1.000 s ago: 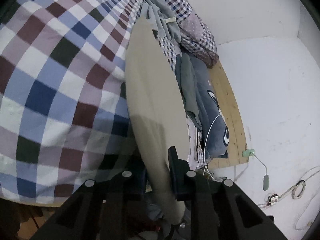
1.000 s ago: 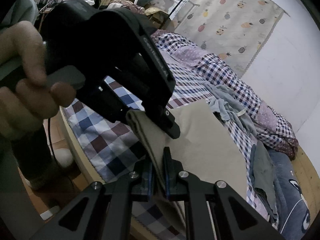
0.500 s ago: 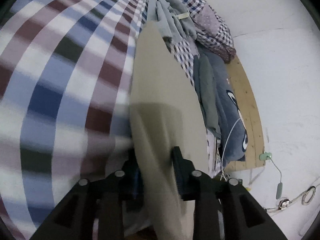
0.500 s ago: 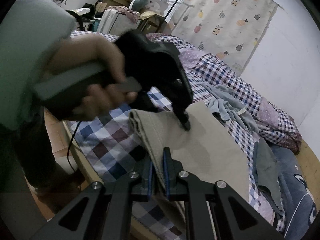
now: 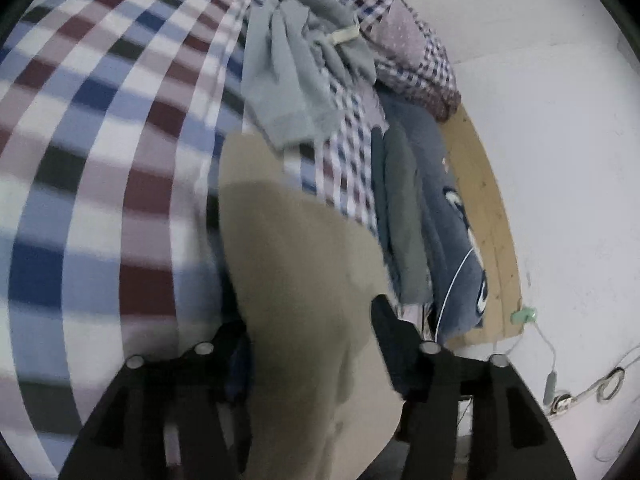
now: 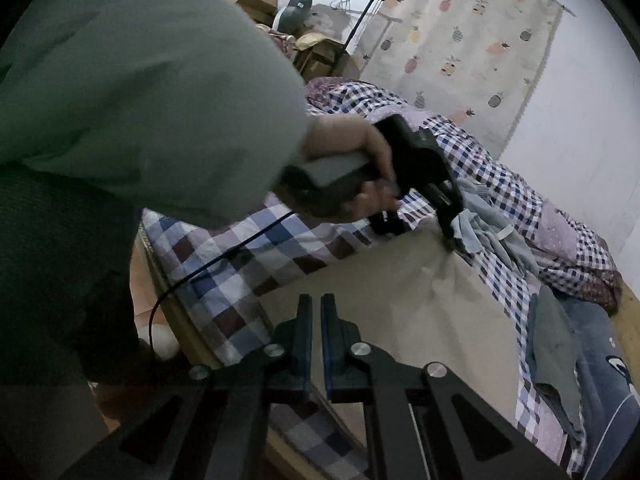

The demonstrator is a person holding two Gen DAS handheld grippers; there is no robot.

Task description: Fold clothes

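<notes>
A beige garment [image 6: 432,308] lies spread on the checked bed sheet [image 6: 240,264]. In the left wrist view the beige cloth [image 5: 296,264] passes between the wide-apart fingers of my left gripper [image 5: 310,320]. In the right wrist view the left gripper [image 6: 448,236] touches the garment's far edge, beside the grey clothes. My right gripper [image 6: 316,312] has its jaws nearly together with a narrow empty gap, above the garment's near edge, holding nothing.
Crumpled grey clothes [image 5: 296,72] lie beyond the beige garment. A dark green garment [image 6: 556,356] and a blue plush [image 5: 460,240] lie by the bed's wooden edge [image 5: 488,200]. The person's body [image 6: 120,120] fills the left. Cables [image 5: 592,388] lie on the floor.
The left gripper opened its jaws and carried the cloth forward across the bed. The right gripper let go of the folded edge; the garment now lies flatter.
</notes>
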